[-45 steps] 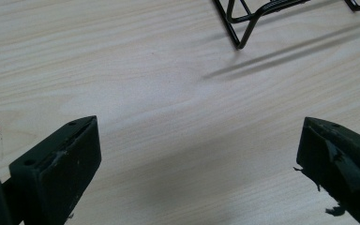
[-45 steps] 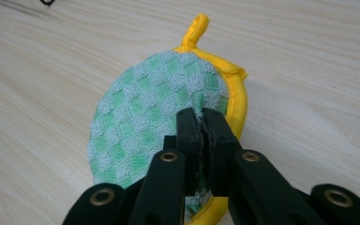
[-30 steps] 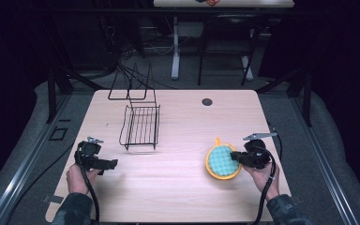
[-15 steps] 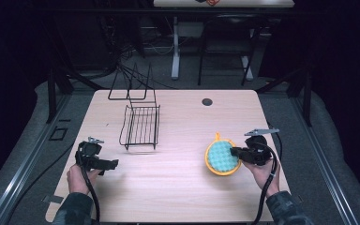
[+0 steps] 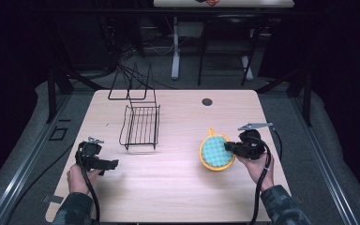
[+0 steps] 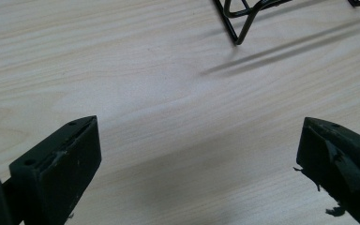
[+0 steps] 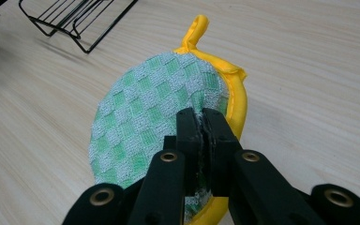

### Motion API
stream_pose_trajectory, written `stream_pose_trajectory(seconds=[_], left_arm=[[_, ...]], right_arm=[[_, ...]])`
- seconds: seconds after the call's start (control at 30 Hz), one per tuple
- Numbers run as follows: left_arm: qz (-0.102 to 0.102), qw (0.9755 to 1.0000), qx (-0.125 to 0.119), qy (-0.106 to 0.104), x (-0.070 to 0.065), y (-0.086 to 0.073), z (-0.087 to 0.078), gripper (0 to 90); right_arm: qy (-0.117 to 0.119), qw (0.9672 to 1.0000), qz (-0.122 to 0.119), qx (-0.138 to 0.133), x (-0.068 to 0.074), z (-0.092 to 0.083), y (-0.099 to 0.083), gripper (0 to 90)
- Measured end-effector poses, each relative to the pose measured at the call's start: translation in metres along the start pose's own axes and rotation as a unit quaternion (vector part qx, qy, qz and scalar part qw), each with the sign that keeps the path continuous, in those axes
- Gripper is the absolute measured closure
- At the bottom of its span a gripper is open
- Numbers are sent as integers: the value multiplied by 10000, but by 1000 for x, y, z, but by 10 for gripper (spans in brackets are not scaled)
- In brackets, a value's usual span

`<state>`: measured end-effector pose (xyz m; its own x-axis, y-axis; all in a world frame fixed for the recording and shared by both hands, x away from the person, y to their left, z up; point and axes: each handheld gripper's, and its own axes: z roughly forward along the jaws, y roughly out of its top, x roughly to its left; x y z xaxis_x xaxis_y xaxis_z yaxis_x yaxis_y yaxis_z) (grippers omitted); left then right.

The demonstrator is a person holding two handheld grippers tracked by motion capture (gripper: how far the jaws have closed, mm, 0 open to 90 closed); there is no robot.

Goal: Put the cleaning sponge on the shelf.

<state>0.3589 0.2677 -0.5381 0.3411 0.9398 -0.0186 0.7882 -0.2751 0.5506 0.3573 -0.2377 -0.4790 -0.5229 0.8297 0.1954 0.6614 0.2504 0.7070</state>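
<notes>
Right gripper [image 7: 200,123]: jaws pressed together on the near edge of the pot holder [image 7: 154,126], terry cloth pinched between the pads. In the high view, right gripper [image 5: 229,149] at the right side of the table [image 5: 178,187], pointing left, held in the person's right hand [image 5: 258,164]; cable trailing back toward the sleeve, grey plate sticking out above.

Pot holder [image 5: 215,152]: round, green-and-white checked face, yellow binding round the rim, yellow hanging loop [image 7: 196,29] at the far end. Gripped edge raised off the wood, pad tilted, far end toward the table; whether the far rim touches the surface cannot be told. No label, brand or writing readable on it.

Left gripper [image 6: 199,154]: jaws spread wide, nothing between them, bare wood grain below. In the high view, left gripper [image 5: 110,164] at the near left of the table, pointing right, held in the left hand [image 5: 77,176]. Well apart from the pot holder.

Farther out: black wire rack [image 5: 142,125] standing on the table behind and between the two grippers, one foot of it [image 6: 238,28] at the top of the left gripper view. Small dark round spot [image 5: 207,101] near the far edge of the table. No writing legible anywhere on table or grippers.
</notes>
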Motion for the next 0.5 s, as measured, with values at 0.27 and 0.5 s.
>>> stream_pose_trajectory(seconds=[0.27,0.5], left_arm=[[16,10000,6,-18,0,-1,1,2],[-12,10000,1,-24,0,-1,1,2]], right_arm=[[85,9999,-91,-74,10,7,17,868],[120,9997,-179,-95,15,11,28,867]])
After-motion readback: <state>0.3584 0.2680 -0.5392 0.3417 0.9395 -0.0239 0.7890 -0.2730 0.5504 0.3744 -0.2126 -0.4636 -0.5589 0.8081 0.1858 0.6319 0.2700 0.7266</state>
